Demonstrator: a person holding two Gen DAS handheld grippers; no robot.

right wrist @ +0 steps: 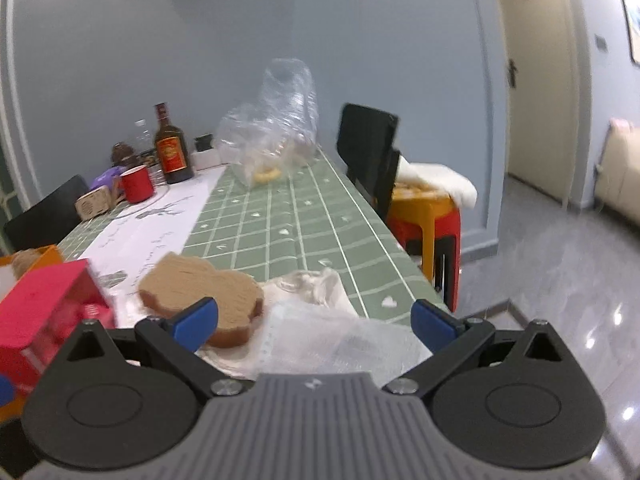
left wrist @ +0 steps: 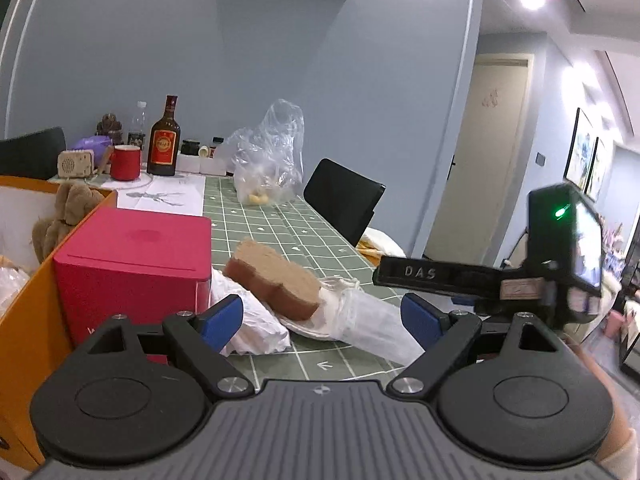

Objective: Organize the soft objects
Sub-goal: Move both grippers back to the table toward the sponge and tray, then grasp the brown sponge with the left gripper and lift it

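Both the left gripper and right gripper have fingers spread wide, holding nothing. The brown soft bread toy lies mid-frame on crumpled plastic bags on the desk; a plush sits in the orange box at left, so most sorting seems left

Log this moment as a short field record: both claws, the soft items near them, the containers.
left claw: open, empty, above the plastic bags
right claw: open, empty
brown bread-shaped cushion: lies on crumpled white plastic bags
red box: closed, left of the cushion
orange box: open, plush teddy inside
table: green checked cloth
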